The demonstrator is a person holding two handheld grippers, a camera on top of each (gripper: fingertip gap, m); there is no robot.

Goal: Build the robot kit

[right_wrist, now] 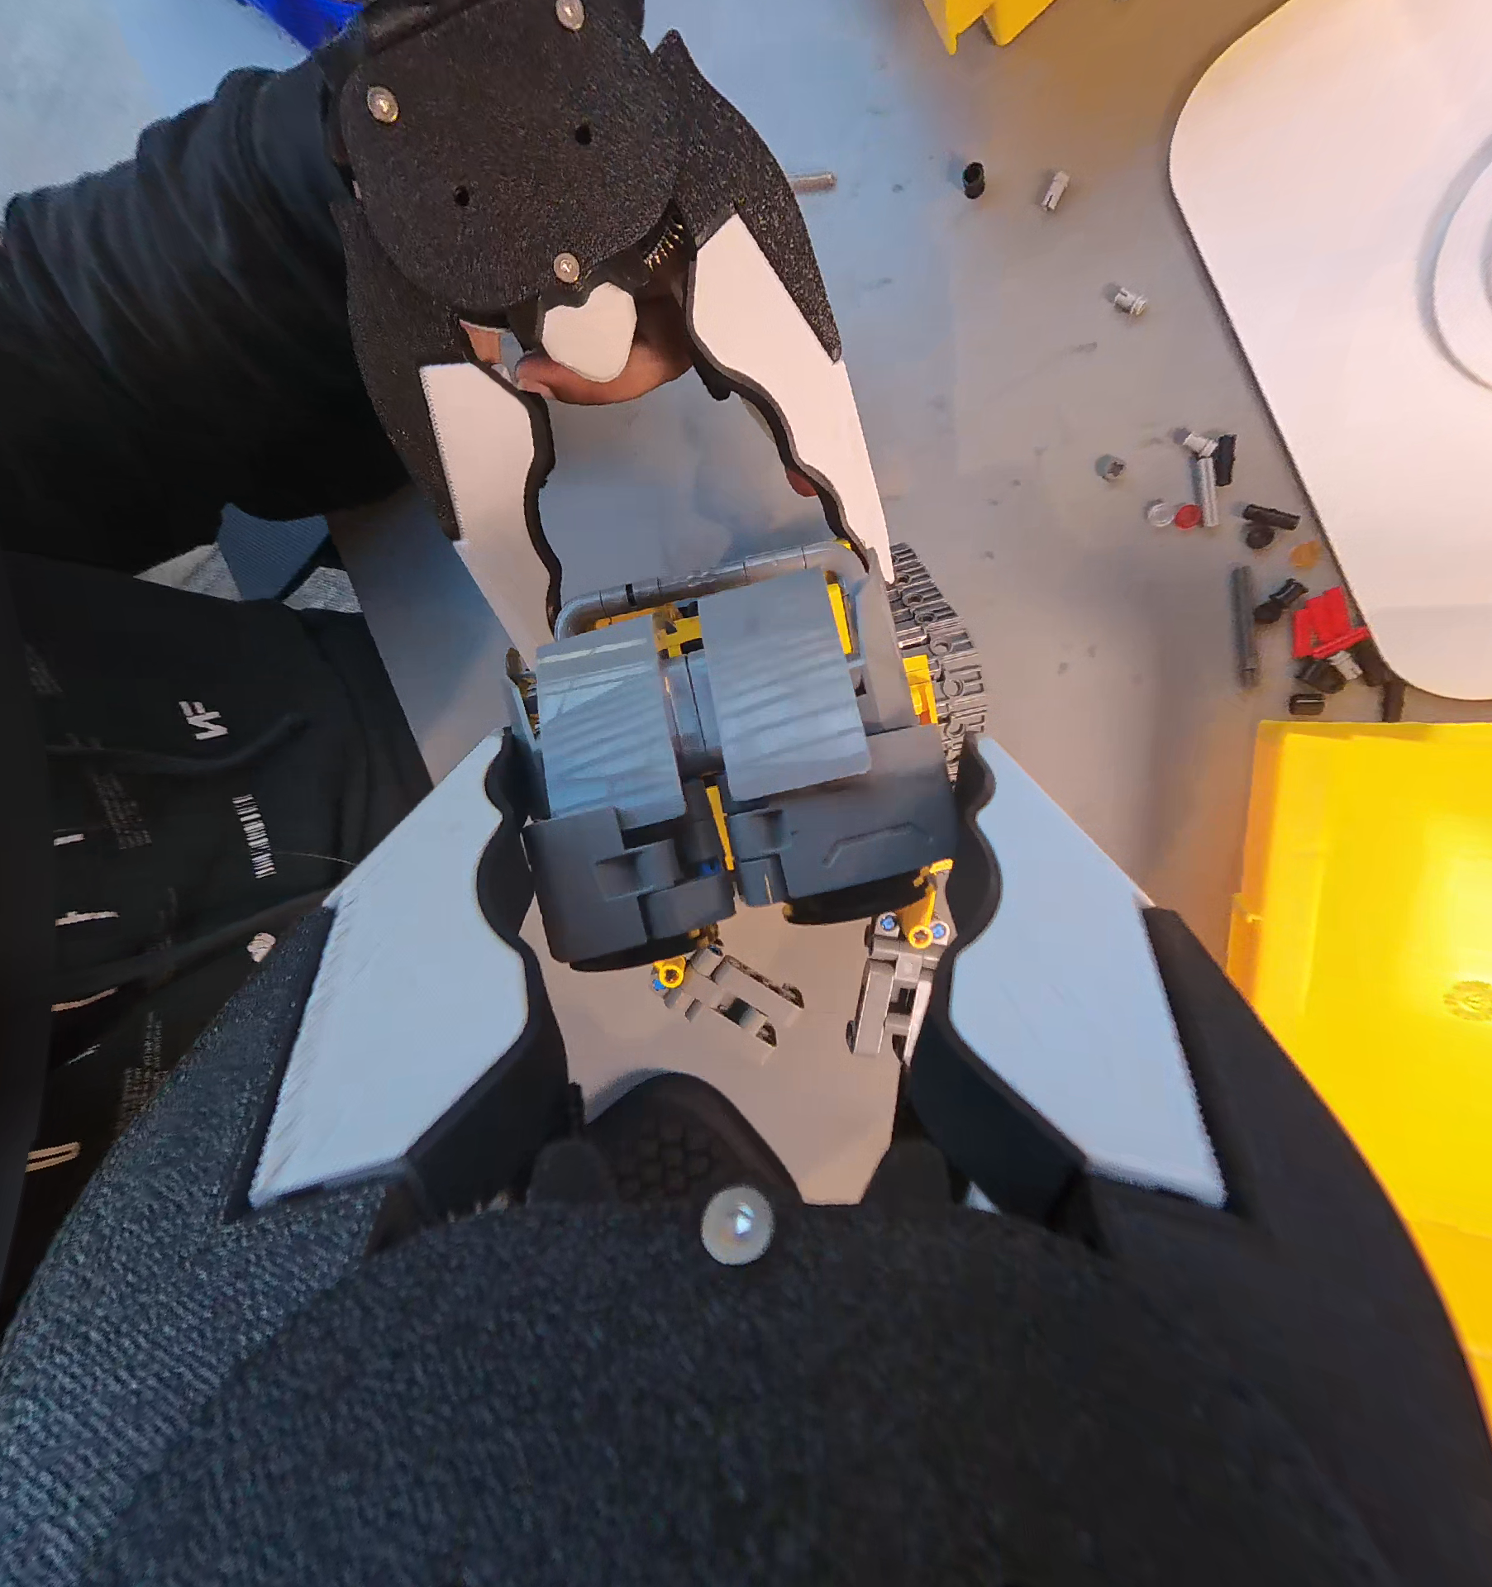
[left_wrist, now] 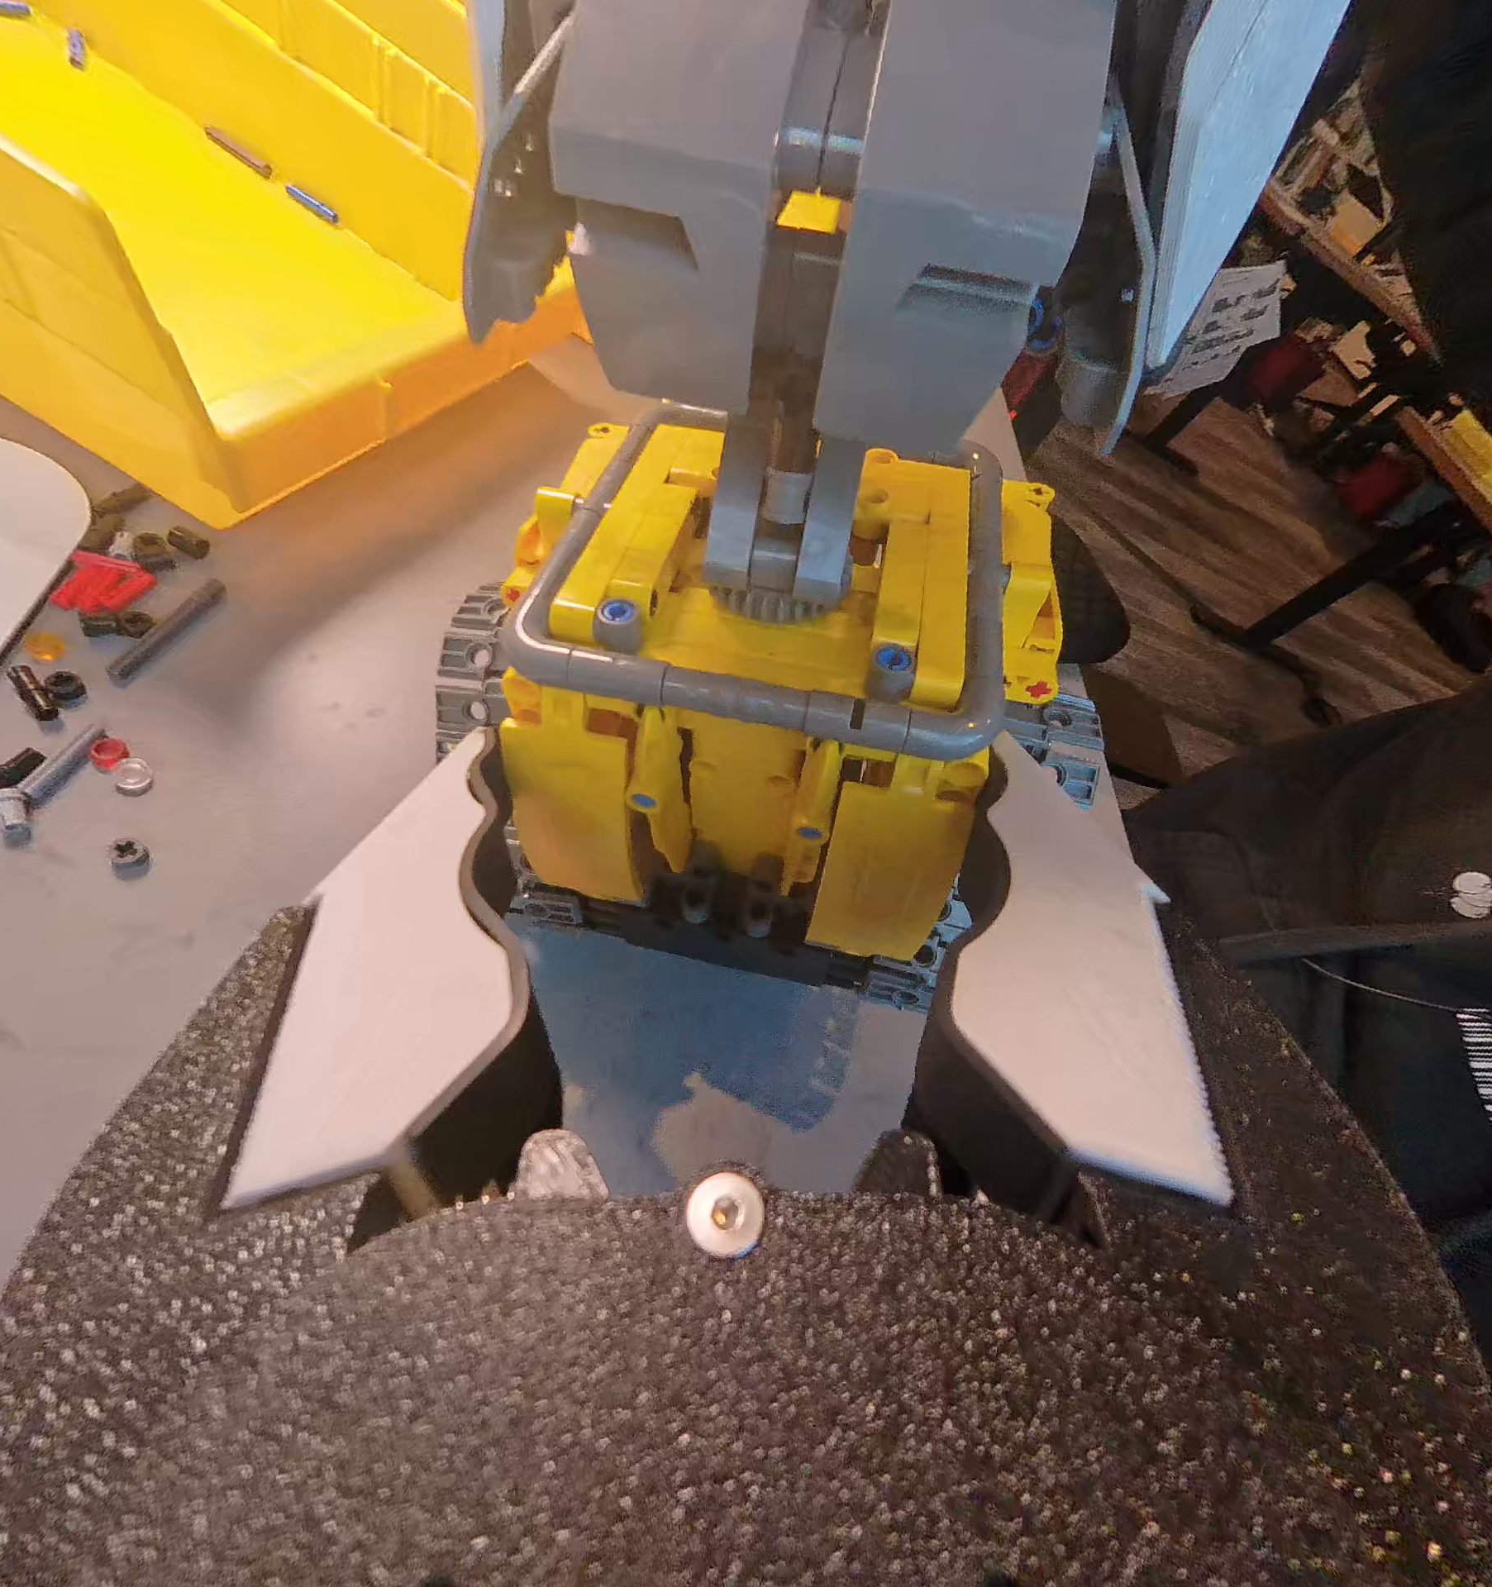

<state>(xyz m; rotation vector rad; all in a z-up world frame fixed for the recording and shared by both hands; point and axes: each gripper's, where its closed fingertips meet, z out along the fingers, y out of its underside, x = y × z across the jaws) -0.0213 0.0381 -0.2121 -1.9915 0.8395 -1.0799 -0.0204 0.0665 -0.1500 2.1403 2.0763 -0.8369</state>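
My left gripper (left_wrist: 746, 824) pinches the yellow brick-built robot's body (left_wrist: 751, 687), bracing it upright on the grey table (left_wrist: 296, 687). Right gripper (right_wrist: 738, 824) clamps its grey binocular head (right_wrist: 708, 738); loose pieces (left_wrist: 81, 670) beside.

brick robot (left_wrist: 751, 687) | yellow body, grey head | upright on table (left_wrist: 253, 687)

Loose small parts (left_wrist: 81, 678) lie beside a yellow bin (left_wrist: 210, 258) on the grey table (left_wrist: 235, 859).
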